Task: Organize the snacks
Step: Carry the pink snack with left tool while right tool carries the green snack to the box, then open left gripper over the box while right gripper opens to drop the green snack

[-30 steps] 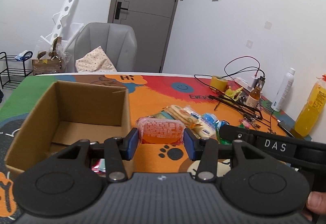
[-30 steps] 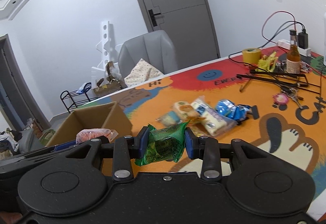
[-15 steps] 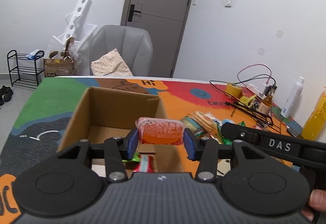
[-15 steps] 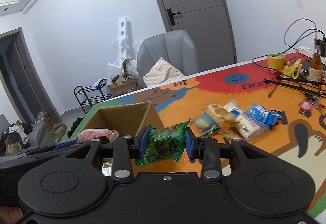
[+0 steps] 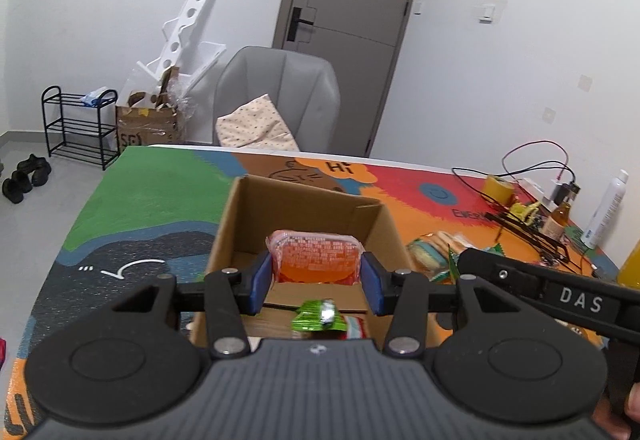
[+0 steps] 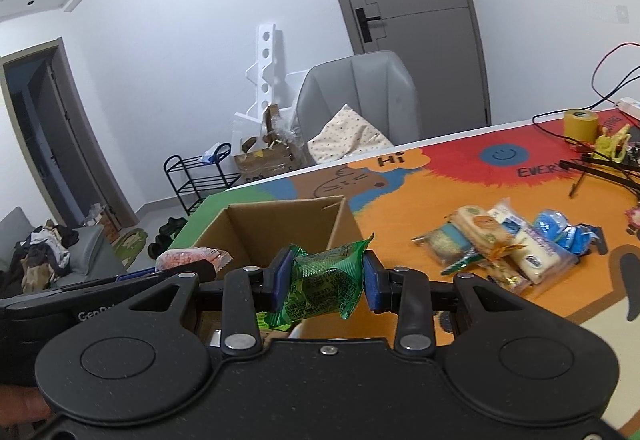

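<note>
Above the cardboard box [image 5: 304,207], the left gripper [image 5: 318,276] pinched an orange packet [image 5: 316,256] and the right gripper [image 6: 326,282] a green packet [image 6: 324,286]; both packets looked light, crinkly, best gripped across their middles.

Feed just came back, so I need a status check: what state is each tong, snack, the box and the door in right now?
Left tongs: shut on orange snack pack, over the box.
Right tongs: shut on green snack pack.
Cardboard box: open-topped, upright, some packets already inside.
Loose snacks: still piled on the table mat.
Door: closed.
</note>
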Tool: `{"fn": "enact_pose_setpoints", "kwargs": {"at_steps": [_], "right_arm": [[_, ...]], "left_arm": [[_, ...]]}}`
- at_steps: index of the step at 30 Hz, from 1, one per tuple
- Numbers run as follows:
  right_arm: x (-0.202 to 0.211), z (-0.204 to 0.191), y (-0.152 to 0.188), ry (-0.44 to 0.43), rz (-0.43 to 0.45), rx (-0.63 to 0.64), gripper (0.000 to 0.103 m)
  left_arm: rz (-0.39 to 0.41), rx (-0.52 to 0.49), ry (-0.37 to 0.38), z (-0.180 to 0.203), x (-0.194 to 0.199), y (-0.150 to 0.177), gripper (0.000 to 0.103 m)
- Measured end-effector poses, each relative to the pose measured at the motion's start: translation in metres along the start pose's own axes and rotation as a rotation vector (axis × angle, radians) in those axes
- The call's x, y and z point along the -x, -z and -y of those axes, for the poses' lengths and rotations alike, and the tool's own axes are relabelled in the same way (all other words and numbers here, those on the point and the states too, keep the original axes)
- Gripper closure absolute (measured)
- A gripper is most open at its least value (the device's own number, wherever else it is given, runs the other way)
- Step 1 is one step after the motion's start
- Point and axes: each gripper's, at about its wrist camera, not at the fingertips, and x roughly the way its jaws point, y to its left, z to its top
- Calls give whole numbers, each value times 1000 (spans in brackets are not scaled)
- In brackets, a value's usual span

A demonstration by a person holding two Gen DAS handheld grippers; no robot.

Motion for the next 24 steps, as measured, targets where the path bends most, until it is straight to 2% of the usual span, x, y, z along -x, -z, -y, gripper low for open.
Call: {"fn": "enact_pose_setpoints", "kwargs": {"at_steps": [5, 10, 14, 17, 19, 24], "right_arm": [[-12, -7, -1, -14, -13, 9, 68], [-24, -13, -3, -35, -24, 5, 68], [-31, -16, -5, -78, -24, -34, 56], [-32, -18, -6, -93, -15, -38, 47], [-30, -18, -6, -91, -13, -40, 46], [-23, -12, -4, -70, -8, -51, 40]], "left_arm": [[-20, 25, -7, -8, -10, -2, 55], [-11, 16, -21, -16, -8, -6, 49], [-7, 37, -42, -28, -4, -8, 44], [-7, 50, -55, -35, -1, -7, 34], [-5, 54, -59, -38, 0, -6, 27], [-8, 43, -64, -35, -1, -4, 21]]}}
